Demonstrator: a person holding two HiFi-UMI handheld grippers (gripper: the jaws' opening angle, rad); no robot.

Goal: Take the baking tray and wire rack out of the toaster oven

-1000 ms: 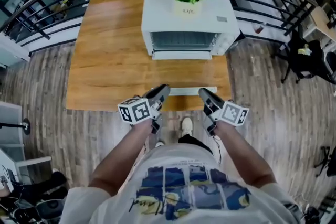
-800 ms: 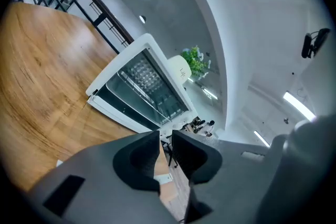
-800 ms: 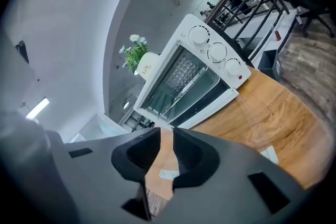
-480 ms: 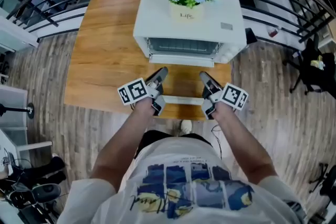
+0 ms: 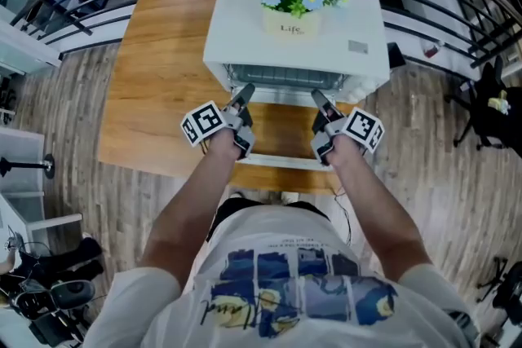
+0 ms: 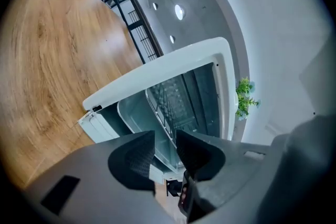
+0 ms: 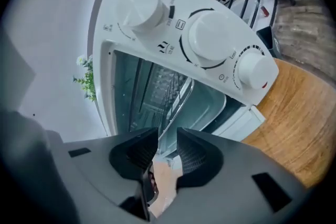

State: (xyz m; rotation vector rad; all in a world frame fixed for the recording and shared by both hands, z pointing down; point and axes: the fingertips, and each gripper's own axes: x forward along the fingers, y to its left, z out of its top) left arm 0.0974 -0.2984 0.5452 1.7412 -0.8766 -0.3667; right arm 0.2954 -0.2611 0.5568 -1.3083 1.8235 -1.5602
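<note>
Head view — my left gripper [image 5: 244,94] and right gripper [image 5: 317,97] reach the open toaster oven [image 5: 245,33], fingers [image 6: 134,157] just spread, empty; next, close them on the baking tray [image 6: 129,112] rim.

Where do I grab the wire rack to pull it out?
Grab the wire rack by its thin front bar, coming straight in through the open front of the toaster oven. It lies flat above the baking tray, and that bar is its nearest edge.
</note>
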